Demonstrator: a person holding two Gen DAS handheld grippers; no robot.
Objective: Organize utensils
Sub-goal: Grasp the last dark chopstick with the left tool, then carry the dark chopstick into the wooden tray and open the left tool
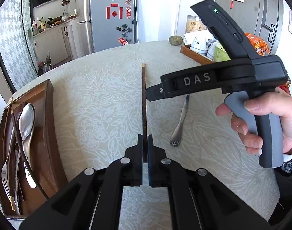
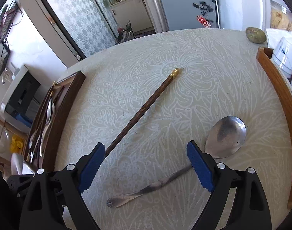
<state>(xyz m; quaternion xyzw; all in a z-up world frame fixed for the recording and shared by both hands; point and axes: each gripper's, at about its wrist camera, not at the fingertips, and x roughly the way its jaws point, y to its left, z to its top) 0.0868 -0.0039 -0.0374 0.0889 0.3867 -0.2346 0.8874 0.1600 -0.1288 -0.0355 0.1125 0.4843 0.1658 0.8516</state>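
Done: spoons, fork and chopsticks lie in tray [image 1: 48, 115], frame left.
Left hand-held gripper [image 1: 145, 147]: clamped on chopstick [image 1: 144, 103].
Right hand-held gripper [image 2: 146, 164]: spread wide, empty.
Remaining: chopstick, spoon [image 2: 225, 136] on counter [image 2: 203, 76].

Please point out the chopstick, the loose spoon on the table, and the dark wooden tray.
chopstick [image 2: 140, 111], right wrist view, middle of its dark shaft.
spoon [image 2: 225, 134], right wrist view, centre of its bowl.
dark wooden tray [image 1: 50, 126], left wrist view, its right wall.

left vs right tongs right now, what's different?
Left tongs are shut on the chopstick; right tongs are open and empty. Left tongs line up along the chopstick; right tongs hover above the spoon handle, not gripping it. Both have blue pads on black fingers.
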